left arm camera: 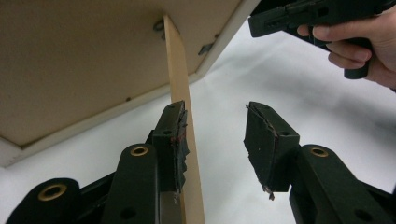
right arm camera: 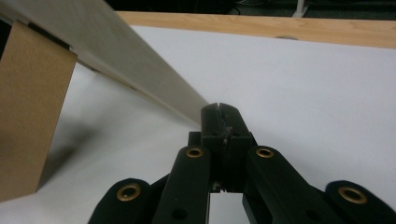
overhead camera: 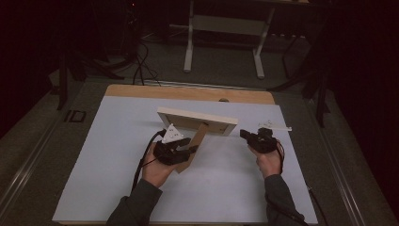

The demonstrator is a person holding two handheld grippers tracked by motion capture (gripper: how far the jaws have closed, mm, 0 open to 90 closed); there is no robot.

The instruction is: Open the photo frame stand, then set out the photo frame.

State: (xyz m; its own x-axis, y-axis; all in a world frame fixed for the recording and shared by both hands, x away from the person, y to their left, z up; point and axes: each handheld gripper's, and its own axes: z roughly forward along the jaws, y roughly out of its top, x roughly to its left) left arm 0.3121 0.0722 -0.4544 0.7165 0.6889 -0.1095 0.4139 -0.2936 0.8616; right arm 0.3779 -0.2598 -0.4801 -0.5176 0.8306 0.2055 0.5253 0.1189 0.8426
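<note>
Setting up the picture frame [overhead camera: 196,120]: left gripper [left arm camera: 217,135] fingers spread around its stand leg [left arm camera: 183,121]; right gripper [right arm camera: 223,122] fingers pressed together, empty. Next, adjust leg.

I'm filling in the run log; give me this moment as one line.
picture frame: propped on table | stand leg: between open left gripper jaws | right gripper: shut, empty, beside frame

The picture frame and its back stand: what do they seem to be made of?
The picture frame looks like pale, unvarnished or light-painted wood, matte, with a squared moulding. Its backing board appears to be brown fibreboard or stiff card, dull and even, with small metal clips at its edge. The back stand seems the same brown board, thin and flat; it could also be cardboard.
</note>
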